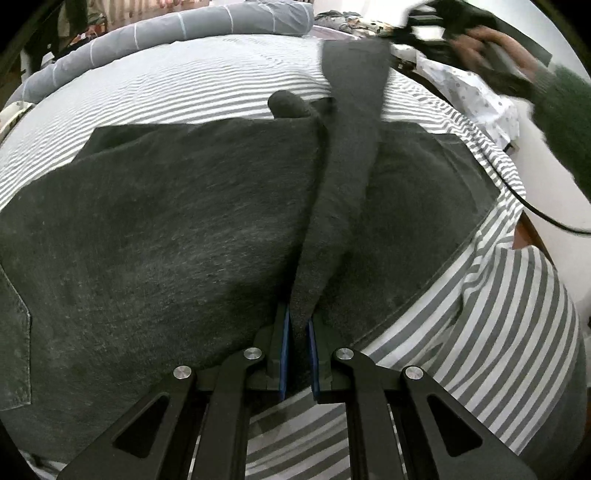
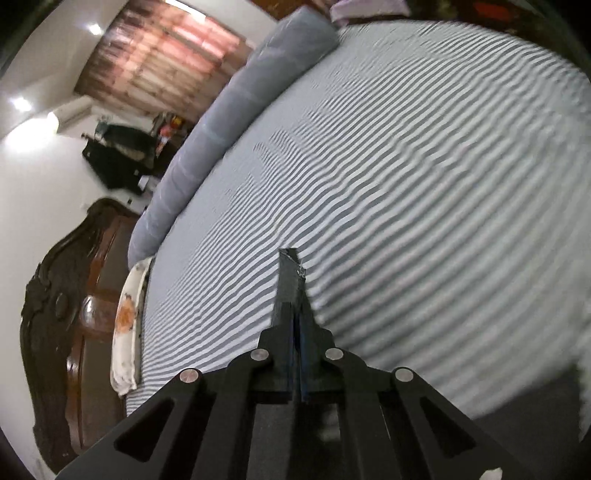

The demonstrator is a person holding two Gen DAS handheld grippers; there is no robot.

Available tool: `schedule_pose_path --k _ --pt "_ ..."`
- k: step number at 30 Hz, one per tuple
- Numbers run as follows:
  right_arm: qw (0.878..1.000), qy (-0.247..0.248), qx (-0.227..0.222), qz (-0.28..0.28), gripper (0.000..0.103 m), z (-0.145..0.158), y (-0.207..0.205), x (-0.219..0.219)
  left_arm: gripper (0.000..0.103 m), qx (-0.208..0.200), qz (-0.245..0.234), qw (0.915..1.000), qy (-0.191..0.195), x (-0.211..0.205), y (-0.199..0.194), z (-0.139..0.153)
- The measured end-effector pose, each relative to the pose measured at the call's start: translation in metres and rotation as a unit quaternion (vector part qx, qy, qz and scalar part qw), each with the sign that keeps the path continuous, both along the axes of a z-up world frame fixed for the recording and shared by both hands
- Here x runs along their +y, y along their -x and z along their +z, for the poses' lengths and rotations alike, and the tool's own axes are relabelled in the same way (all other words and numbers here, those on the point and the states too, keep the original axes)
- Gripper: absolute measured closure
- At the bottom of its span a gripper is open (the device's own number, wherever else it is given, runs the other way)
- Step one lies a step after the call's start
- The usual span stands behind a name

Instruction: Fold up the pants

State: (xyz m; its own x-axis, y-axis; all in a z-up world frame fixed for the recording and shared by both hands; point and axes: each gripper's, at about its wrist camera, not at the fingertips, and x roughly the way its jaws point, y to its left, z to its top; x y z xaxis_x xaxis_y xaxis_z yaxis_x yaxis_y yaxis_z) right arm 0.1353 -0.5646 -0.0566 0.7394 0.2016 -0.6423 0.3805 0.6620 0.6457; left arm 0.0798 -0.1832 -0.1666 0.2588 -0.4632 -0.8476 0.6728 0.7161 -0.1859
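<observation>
The left claw is nearly closed, its blue pads pinching a raised ridge of the dark grey pants. From that pinch a taut band of the same fabric runs up and away toward the right claw, which shows only as a blurred dark shape at the top right of the left wrist view, gripped by a hand with a green sleeve. In its own camera the right claw has its jaws pressed together on a small dark scrap of cloth that sticks out past the tips. The rest of the pants lie spread flat on the striped bed sheet. A grey rolled quilt lies along the bed's far edge.
</observation>
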Motion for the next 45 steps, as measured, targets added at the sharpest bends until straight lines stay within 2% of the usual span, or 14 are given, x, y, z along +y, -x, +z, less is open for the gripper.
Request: schedule_pose_path --k 3,7,11,16,20,24,26,28,30,36,39,41,45 --pt "1.0 0.02 0.007 -0.021 0.1 0.012 0.046 -0.014 0.094 -0.005 -0.002 1.0 -0.002 -0.003 0.003 0.003" --pt "0.998 0.024 0.01 -0.058 0.1 0.014 0.115 -0.03 0.094 -0.024 -0.014 0.9995 -0.014 -0.009 0.011 0.007" --pt "0.995 0.007 0.032 -0.097 0.1 -0.012 0.176 -0.041 0.094 -0.036 -0.027 0.9987 -0.024 -0.013 0.021 0.007" --pt "0.988 -0.016 0.068 -0.136 0.1 -0.051 0.218 -0.048 0.094 -0.052 -0.05 0.9967 -0.037 -0.014 0.031 0.01" --pt "0.985 -0.007 0.092 -0.144 0.1 -0.069 0.226 -0.05 0.094 -0.052 -0.065 0.996 -0.032 -0.018 0.033 0.015" --pt "0.986 0.017 0.089 -0.143 0.1 -0.064 0.231 -0.048 0.094 -0.056 -0.079 0.995 -0.024 -0.012 0.034 0.024" --pt "0.985 0.041 0.094 -0.138 0.1 -0.061 0.231 -0.044 0.094 -0.056 -0.086 0.9941 -0.037 -0.016 0.035 0.018" --pt "0.983 0.061 0.113 -0.134 0.1 -0.067 0.233 -0.041 0.094 -0.056 -0.092 0.9929 -0.051 -0.018 0.035 0.011" --pt "0.981 0.056 0.125 -0.138 0.1 -0.076 0.236 -0.042 0.094 -0.052 -0.095 0.9925 -0.056 -0.017 0.035 0.007" --pt "0.973 0.076 0.165 -0.141 0.101 -0.097 0.239 -0.042 0.094 -0.034 -0.097 0.9939 -0.039 -0.015 0.031 0.009" --pt "0.963 0.112 0.198 -0.145 0.101 -0.105 0.232 -0.038 0.094 -0.033 -0.106 0.9918 -0.062 -0.018 0.033 0.001" --pt "0.965 0.094 0.2 -0.144 0.101 -0.113 0.233 -0.04 0.094 -0.033 -0.107 0.9909 -0.075 -0.019 0.032 -0.007" --pt "0.963 0.091 0.213 -0.138 0.095 -0.114 0.232 -0.04 0.092 -0.026 -0.099 0.9925 -0.067 -0.019 0.029 -0.006"
